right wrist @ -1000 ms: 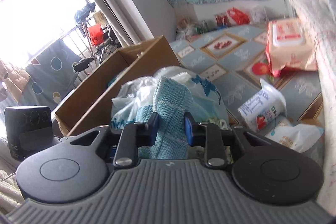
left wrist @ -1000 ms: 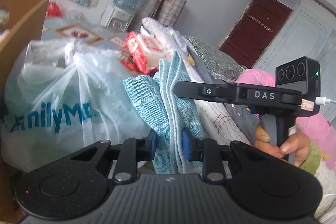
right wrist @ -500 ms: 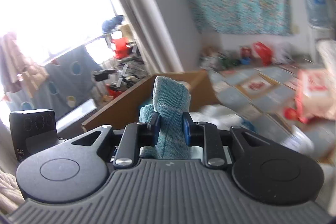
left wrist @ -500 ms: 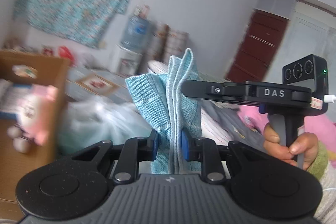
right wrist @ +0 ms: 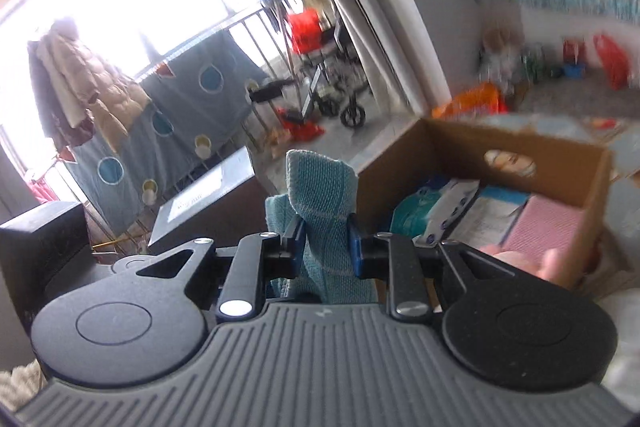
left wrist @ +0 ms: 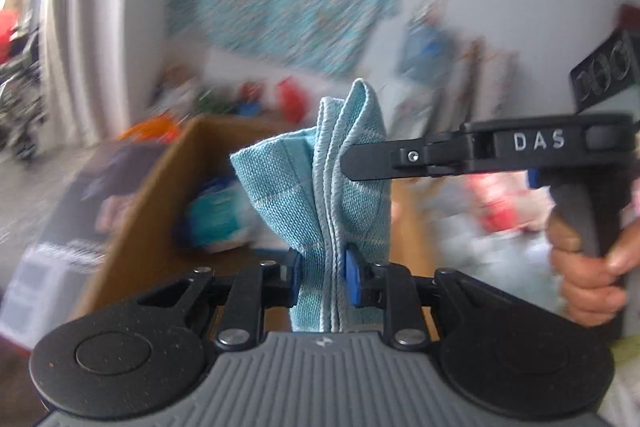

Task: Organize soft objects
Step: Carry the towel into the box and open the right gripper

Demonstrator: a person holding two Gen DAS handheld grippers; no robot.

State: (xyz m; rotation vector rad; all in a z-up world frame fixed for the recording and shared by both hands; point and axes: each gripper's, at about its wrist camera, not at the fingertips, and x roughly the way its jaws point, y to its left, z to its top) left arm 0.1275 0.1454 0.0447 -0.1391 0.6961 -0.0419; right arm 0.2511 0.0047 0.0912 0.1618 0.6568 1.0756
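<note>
Left wrist view: left tongs (left wrist: 322, 275) and right tongs (right wrist: 326, 247) are both clamped on the folded teal towel (left wrist: 320, 187), held above the cardboard box (right wrist: 520, 163); best lower both together, level, before releasing

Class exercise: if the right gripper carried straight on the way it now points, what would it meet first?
Probably the near wall of the open brown cardboard box, just beyond the folded light-blue woven cloth clamped in the right gripper. Depth is unclear, so it might pass the box's left corner.
</note>
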